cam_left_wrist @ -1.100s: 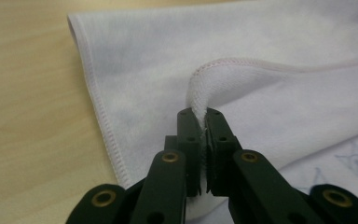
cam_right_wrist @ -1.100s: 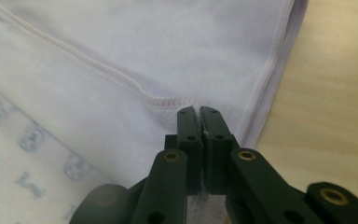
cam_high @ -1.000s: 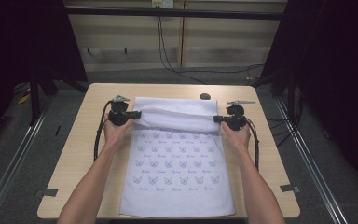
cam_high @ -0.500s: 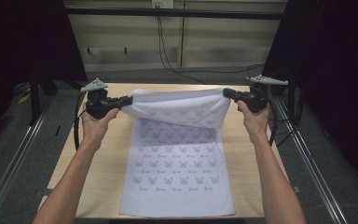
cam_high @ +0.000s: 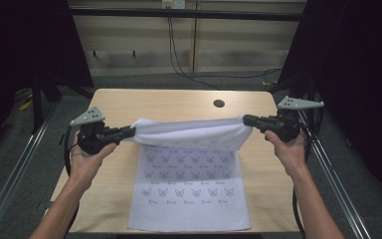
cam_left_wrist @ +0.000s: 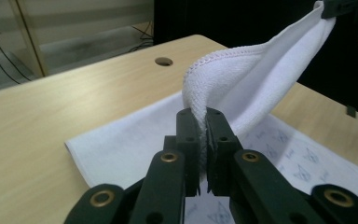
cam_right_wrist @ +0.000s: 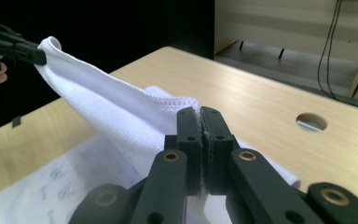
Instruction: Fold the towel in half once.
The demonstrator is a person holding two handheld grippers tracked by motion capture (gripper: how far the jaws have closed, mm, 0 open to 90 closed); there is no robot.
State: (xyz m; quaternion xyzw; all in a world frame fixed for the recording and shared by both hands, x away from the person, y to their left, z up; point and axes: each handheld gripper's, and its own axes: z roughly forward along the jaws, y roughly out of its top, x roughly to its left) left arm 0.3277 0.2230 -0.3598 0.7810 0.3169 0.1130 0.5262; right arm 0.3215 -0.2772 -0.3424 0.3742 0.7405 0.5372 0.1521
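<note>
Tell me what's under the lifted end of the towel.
Under the raised edge of the towel, held by the left gripper and right gripper, lies its own printed lower half and the wooden table. Anything directly beneath the hanging fold is hidden.

The high view looks from above the person's side, forward and down, on the whole light wooden bench (cam_high: pixel 129 107) and the grey floor behind it. The left gripper view sits very near behind its own black fingers (cam_left_wrist: pixel 186 135) and faces across the bench to the far edge. The right gripper view sits equally near its black fingers (cam_right_wrist: pixel 189 133) and faces the opposite way. All three views share the white printed towel (cam_high: pixel 189 134) and the round hole in the bench top (cam_high: pixel 219 103).
</note>
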